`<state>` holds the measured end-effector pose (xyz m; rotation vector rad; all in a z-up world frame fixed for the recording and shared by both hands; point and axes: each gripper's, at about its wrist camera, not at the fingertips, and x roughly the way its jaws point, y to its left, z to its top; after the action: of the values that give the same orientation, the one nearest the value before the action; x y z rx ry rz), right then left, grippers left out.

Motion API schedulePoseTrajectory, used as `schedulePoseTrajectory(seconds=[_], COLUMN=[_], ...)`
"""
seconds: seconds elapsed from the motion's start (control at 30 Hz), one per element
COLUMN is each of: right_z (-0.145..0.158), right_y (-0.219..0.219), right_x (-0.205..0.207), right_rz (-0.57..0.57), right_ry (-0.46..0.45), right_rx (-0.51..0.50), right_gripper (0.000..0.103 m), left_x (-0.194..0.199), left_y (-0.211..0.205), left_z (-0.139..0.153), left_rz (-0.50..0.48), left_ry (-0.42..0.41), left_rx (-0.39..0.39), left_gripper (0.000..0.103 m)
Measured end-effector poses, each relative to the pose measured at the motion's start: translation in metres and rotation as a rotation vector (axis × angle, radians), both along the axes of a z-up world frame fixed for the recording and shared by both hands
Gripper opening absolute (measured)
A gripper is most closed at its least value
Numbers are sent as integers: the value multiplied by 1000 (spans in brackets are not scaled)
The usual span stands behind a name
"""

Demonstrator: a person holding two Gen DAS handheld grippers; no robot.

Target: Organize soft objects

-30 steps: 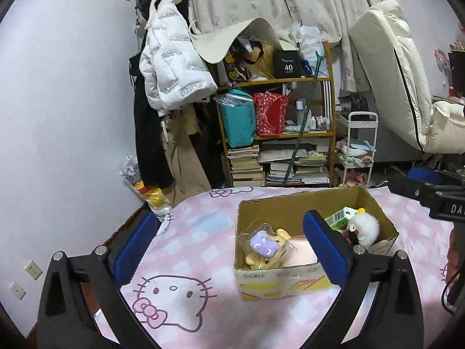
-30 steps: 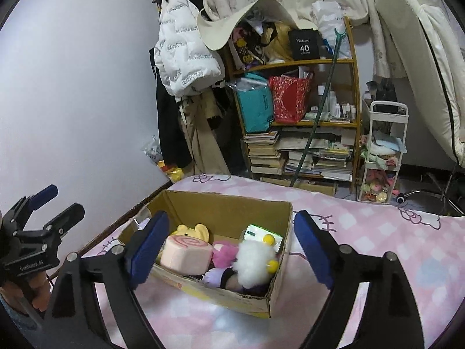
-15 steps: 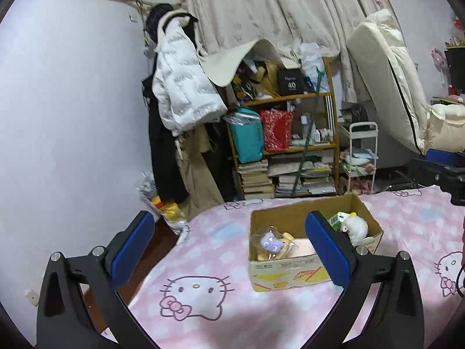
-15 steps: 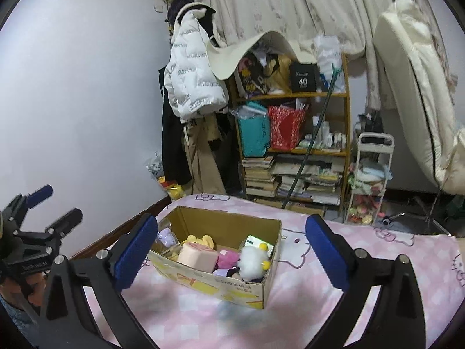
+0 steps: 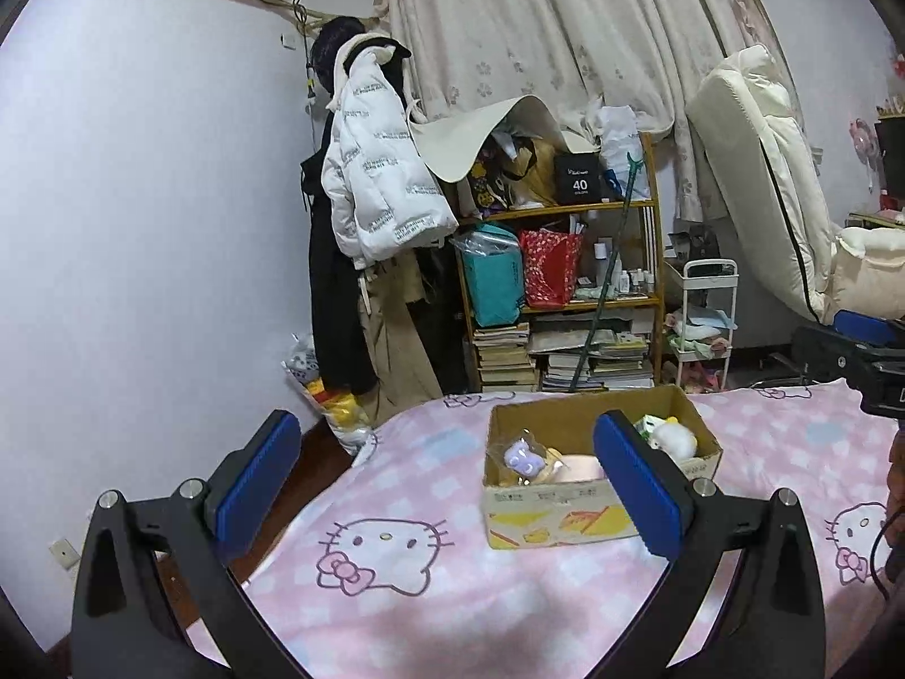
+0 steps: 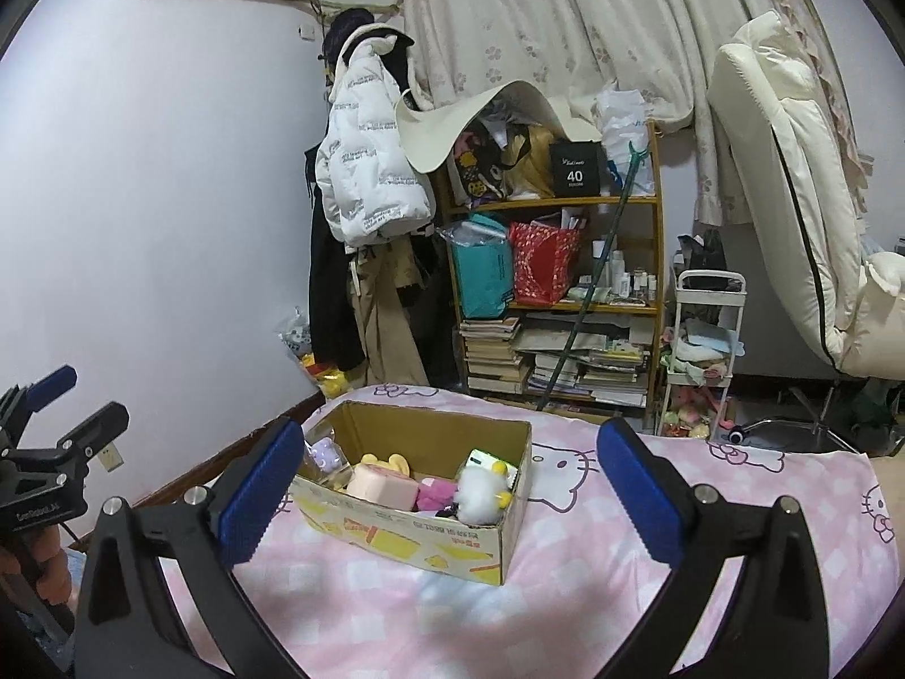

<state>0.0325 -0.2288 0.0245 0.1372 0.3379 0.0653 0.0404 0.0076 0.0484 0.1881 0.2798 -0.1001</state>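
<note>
Where the left wrist view looks along its tool, we see the left gripper (image 5: 447, 481) with its blue-padded jaws spread wide and nothing between them. Ahead of it and toward its right finger, the open brown cardboard box (image 5: 560, 509) sits on the pink cartoon-cat blanket (image 5: 396, 594). Inside the box we make out a pale purple plush toy in clear wrapping (image 5: 523, 455) and a white fluffy plush with yellow trim (image 5: 670, 438); the right finger hides part of the interior.

In the right wrist view, the right gripper (image 6: 449, 486) likewise stands fully spread and empty, with the same box (image 6: 430, 543) just beyond and between its fingers. Here we also see a pink roll-shaped plush (image 6: 379, 486) and a magenta plush (image 6: 435, 489) packed beside the white one. The left gripper appears at the far left edge.

We find no soft object loose on the blanket; we judge the gathering largely done, with at most tidying inside the box left.
</note>
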Motion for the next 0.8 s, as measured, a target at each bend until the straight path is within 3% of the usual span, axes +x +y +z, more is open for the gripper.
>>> schedulePoseTrajectory(seconds=[0.17,0.3,0.8], right_z=[-10,-15,-28], right_y=[1,1,-1], right_x=[-3,0,5], right_rz=[14,18,-3], right_ry=[-35,-18,3], right_rx=[-21,-18,-9], right_gripper=[103,103,103], left_x=[-1,5,6], left_y=[0,-3,-5], left_z=[-11,-21,-31], left_rz=[10,-7,9], left_ry=[4,33,22], left_rx=[10,20,46], left_gripper=[102,102,102])
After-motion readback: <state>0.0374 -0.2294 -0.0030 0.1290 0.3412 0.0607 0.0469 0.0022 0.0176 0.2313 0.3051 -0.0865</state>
